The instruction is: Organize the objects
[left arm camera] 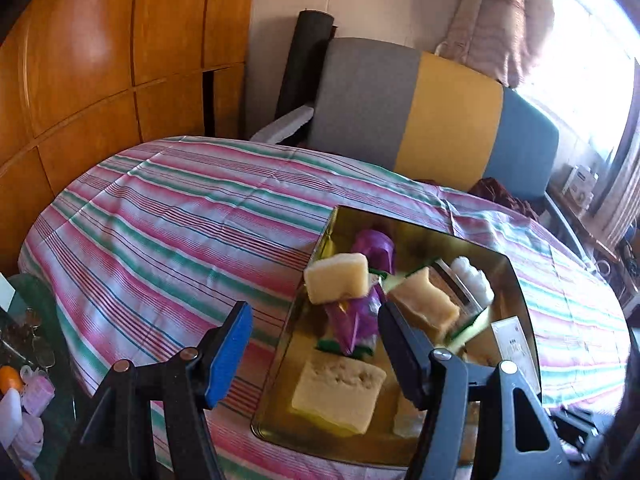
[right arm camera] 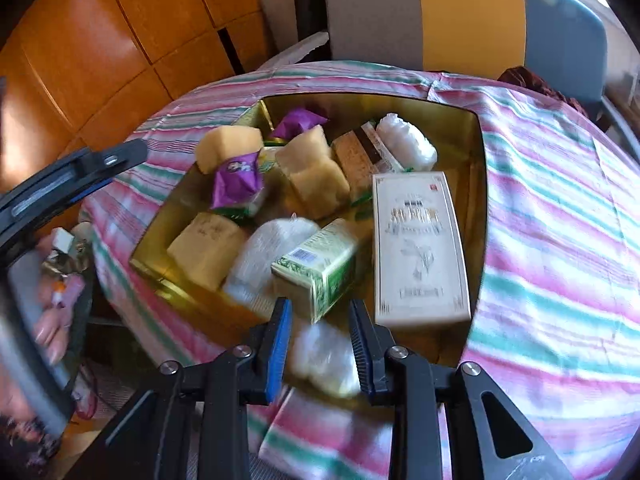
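A shallow rectangular tin (right arm camera: pixel 478 184) with glossy gold walls sat on a worktop (left arm camera: pixel 168 216) draped in thin cotton cloth striped pink, green and white. Inside lay a jumble of things: porous, pale-yellow sponge blocks (left arm camera: pixel 340 392), crinkled shiny purple packets (left arm camera: pixel 356 322), a green-printed cardboard carton (right arm camera: pixel 320 268) lying on its side, a long flat cream box (right arm camera: pixel 418 252) with printed lettering, and soft white bundles in cloudy plastic wrap (right arm camera: pixel 408 146).

The left tongs (left arm camera: pixel 312 356) stood wide apart, holding nothing; the blue ribbed pad faced inward over the cloth at the tin's left rim, the black finger hung over the tin's interior, and the nearest sponge block and a purple packet lay between and just beyond the tips.

The right tongs (right arm camera: pixel 320 346) were partly spread at the tin's near edge, with a blurred white plastic-wrapped bundle (right arm camera: pixel 326 356) between the two pads. Whether the pads pressed on it could not be told from the blur. The green carton lay just ahead of those tips, and the cream box just to their right.

Behind the worktop stood a chair (left arm camera: pixel 404 108) upholstered in grey, yellow and blue fabric, against glossy orange wood panels (left arm camera: pixel 100 52).
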`<state>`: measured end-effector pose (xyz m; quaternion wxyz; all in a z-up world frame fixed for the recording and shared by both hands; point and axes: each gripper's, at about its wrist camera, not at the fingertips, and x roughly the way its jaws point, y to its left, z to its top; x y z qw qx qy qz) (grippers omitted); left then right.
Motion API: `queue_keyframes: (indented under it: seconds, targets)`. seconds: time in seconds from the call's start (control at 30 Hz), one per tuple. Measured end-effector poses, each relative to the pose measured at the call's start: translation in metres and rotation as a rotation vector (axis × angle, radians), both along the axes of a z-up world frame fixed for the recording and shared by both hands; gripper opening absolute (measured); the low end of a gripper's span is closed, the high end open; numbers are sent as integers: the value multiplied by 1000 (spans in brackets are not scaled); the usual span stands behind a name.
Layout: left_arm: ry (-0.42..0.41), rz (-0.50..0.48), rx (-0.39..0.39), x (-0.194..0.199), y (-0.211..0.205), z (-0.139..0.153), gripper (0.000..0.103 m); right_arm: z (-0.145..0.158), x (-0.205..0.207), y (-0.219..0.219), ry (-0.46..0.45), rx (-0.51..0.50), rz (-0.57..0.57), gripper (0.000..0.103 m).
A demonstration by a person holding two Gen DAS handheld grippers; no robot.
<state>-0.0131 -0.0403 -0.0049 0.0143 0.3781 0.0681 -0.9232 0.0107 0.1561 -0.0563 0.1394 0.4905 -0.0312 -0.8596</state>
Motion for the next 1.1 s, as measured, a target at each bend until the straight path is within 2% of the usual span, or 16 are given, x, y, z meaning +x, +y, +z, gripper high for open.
queue_keyframes:
  seconds: [0.1,0.2,0.27,0.3,0.43,0.47,0.67,0.9,1.1]
  targets:
    - [17,-34,-42,7,8,1,66,1,-11,-6,26,23,0,29]
    - [19,-53,-120,14,18,0,66,16,-9,-6,60,-34,2,31]
    - [18,-59,-174,19,24,-1,66,26,-5,-7,96,-22,0,47]
    - [20,-64,-185,21,27,-2,66,31,-2,-6,118,-13,-2,50]
    - [7,-37,-220,25,29,-4,66,44,4,-4,165,18,-25,85]
    - [-3,-25,-221,25,28,-5,66,46,5,-3,170,19,-31,89]
    - [-39,32,-155,26,19,-2,66,56,10,-1,190,27,-61,102]
    - [-79,120,-179,27,12,0,66,56,11,2,179,67,-116,103]
    - [-146,123,-175,24,9,-2,66,60,13,3,189,105,-179,103]
